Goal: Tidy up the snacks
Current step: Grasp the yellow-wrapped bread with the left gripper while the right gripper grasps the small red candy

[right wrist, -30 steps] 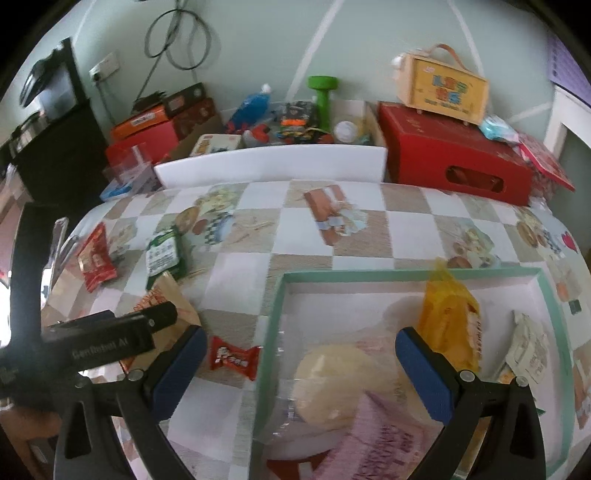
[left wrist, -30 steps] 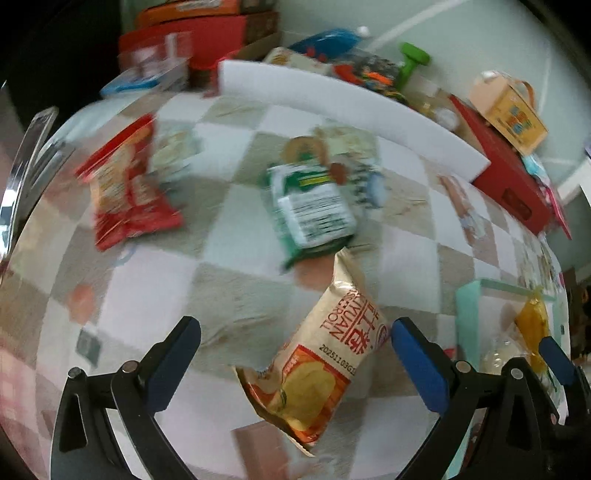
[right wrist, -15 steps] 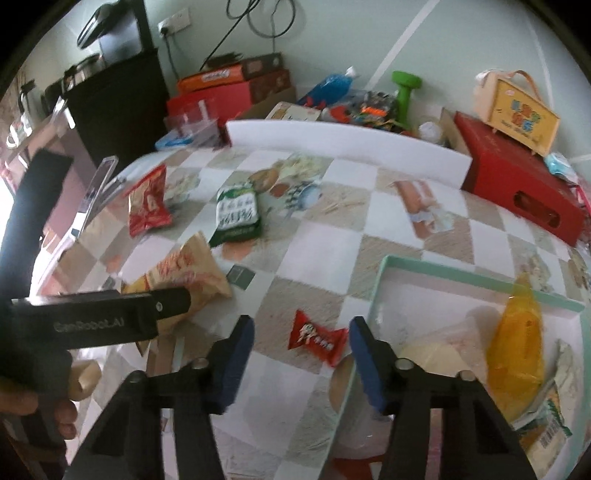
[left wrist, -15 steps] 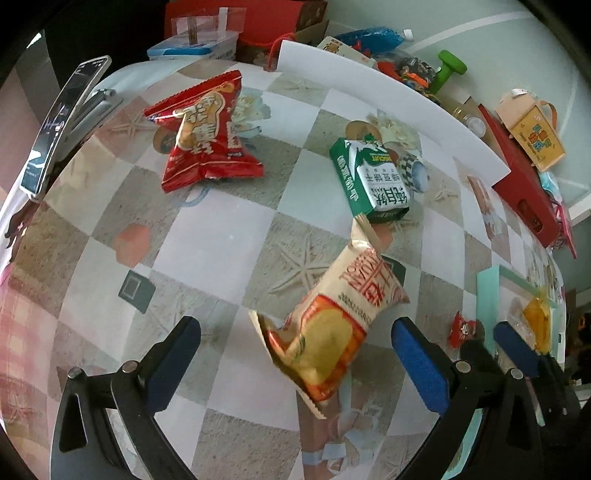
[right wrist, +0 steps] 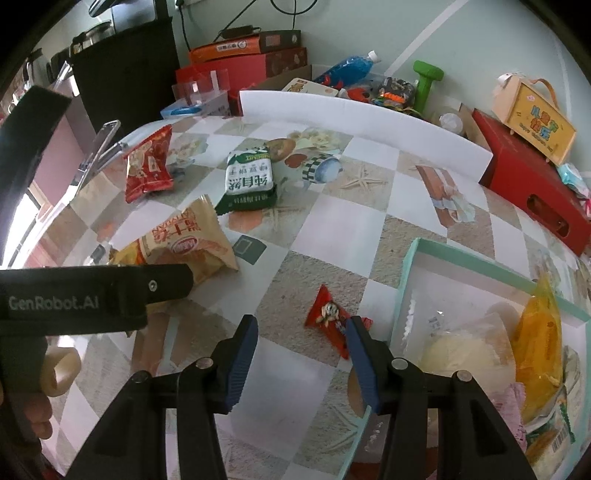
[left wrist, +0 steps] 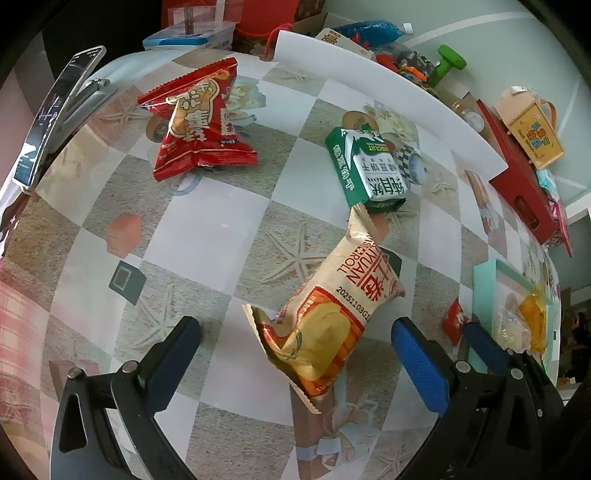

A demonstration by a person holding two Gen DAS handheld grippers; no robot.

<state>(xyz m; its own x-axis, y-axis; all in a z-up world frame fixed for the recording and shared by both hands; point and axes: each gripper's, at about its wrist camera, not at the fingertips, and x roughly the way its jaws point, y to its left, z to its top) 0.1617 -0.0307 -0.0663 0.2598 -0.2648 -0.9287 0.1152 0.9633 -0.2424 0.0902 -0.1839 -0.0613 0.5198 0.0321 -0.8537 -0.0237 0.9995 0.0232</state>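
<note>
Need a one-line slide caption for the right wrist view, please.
Right gripper, jaws closing and nothing clamped, nears a small red candy packet on the checked tablecloth beside the teal tray.

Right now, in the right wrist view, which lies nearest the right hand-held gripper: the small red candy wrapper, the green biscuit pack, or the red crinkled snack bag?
1. Small red candy wrapper, beside its right finger.
2. Green biscuit pack, mid-table.
3. Red crinkled snack bag, far left.

I read this as a lived-in home room. A checked patterned tablecloth (right wrist: 332,221) covers the table; behind it red gift boxes (right wrist: 532,192), a toy case with a handle (right wrist: 535,122), a green dumbbell (right wrist: 424,81) and a blue bottle (right wrist: 347,68) crowd the pale wall (right wrist: 369,29).
</note>
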